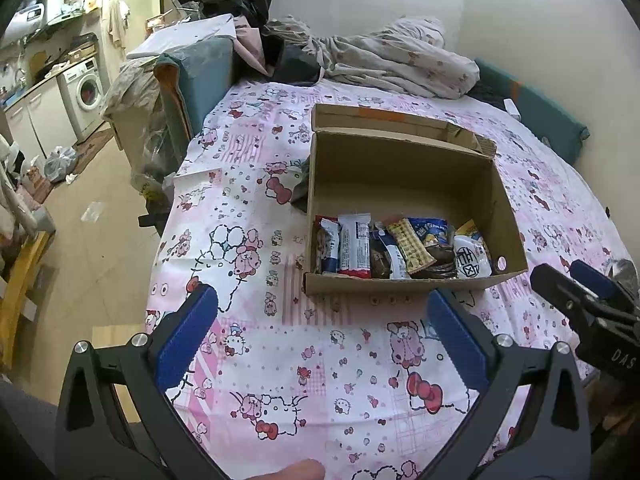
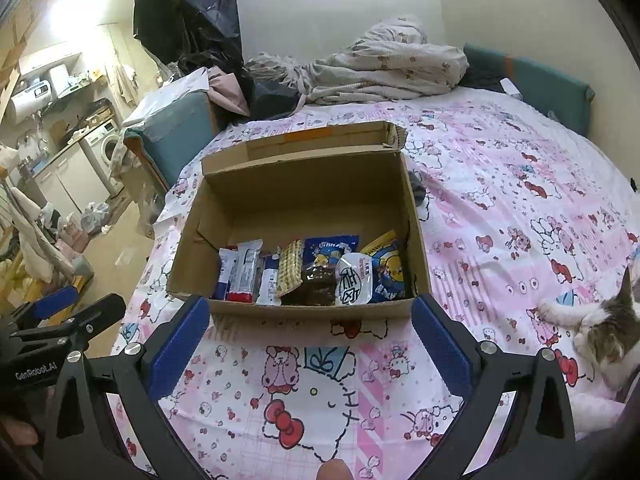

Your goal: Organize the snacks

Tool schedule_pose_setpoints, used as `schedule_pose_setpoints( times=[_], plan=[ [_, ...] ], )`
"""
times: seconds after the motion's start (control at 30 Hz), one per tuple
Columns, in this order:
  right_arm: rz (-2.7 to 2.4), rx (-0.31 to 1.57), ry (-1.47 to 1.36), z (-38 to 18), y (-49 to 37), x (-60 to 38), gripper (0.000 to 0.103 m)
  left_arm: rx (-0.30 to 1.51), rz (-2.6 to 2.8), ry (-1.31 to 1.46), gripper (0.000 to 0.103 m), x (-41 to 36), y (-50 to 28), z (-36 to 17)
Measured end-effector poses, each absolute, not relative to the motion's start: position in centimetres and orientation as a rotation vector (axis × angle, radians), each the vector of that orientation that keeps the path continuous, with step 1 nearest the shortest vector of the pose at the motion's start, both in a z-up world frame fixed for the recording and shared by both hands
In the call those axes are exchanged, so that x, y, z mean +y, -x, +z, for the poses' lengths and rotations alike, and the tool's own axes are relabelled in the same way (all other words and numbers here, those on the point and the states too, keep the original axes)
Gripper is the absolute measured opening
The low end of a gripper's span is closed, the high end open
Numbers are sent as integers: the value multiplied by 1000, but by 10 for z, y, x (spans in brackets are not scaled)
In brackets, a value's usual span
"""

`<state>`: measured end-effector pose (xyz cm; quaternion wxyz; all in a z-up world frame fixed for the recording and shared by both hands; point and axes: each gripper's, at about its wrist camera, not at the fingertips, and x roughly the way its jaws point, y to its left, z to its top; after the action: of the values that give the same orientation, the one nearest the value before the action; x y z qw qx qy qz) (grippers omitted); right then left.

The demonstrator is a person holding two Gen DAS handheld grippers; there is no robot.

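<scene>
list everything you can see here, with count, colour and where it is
cardboard box: one, brown, open, on the bedsheet
snack packets: several, blue, white, yellow, dark brown, in a row along the box's near wall
bedsheet: one, pink and white cartoon print, covering the bed
crumpled blanket: one, pale, bed's far end
cat: one, grey and white, lying on the sheet, right edge
washing machine: one, white, room at left
left gripper: blue pads, open, empty
right gripper: blue pads, open, empty
</scene>
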<state>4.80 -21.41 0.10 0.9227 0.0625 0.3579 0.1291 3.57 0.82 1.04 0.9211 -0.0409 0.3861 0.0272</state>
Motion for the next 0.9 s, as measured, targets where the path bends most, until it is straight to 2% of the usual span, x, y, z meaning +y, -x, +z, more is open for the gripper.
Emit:
schedule_pose_setpoints(
  times=[0.9],
  plan=[
    [260, 740, -96, 0, -47, -207, 103, 807, 51, 95, 103, 8, -40, 7]
  ],
)
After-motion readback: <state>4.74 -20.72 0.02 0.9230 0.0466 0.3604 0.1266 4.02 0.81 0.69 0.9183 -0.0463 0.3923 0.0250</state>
